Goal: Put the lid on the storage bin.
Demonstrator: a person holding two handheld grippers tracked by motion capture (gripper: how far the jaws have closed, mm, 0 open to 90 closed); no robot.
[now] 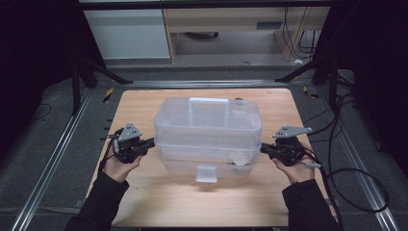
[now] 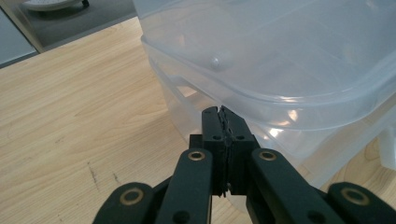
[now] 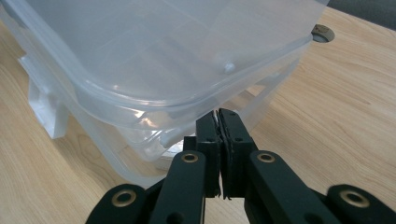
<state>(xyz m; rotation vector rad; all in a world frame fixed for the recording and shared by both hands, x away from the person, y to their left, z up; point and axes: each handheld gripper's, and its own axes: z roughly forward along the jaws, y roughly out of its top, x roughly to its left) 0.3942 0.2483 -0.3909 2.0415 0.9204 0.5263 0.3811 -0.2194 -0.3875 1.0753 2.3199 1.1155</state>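
A clear plastic storage box (image 1: 208, 161) with a domed lid (image 1: 208, 122) and a top handle (image 1: 208, 101) stands in the middle of the wooden table (image 1: 144, 103). My left gripper (image 1: 153, 142) is shut, and its tip sits at the lid's left rim. In the left gripper view the closed jaws (image 2: 222, 112) meet just under the lid's edge (image 2: 261, 100), with nothing between them. My right gripper (image 1: 262, 148) is shut too, at the lid's right rim. The right gripper view has its tip (image 3: 218, 113) under the lid's lip (image 3: 154, 105).
A front latch (image 1: 207, 173) hangs on the box's near side. A round hole (image 3: 322, 32) lies in the table behind the box. Metal rails (image 1: 57, 154) run along both sides, and cables (image 1: 356, 183) trail on the floor at right. Cabinets (image 1: 130, 33) stand behind.
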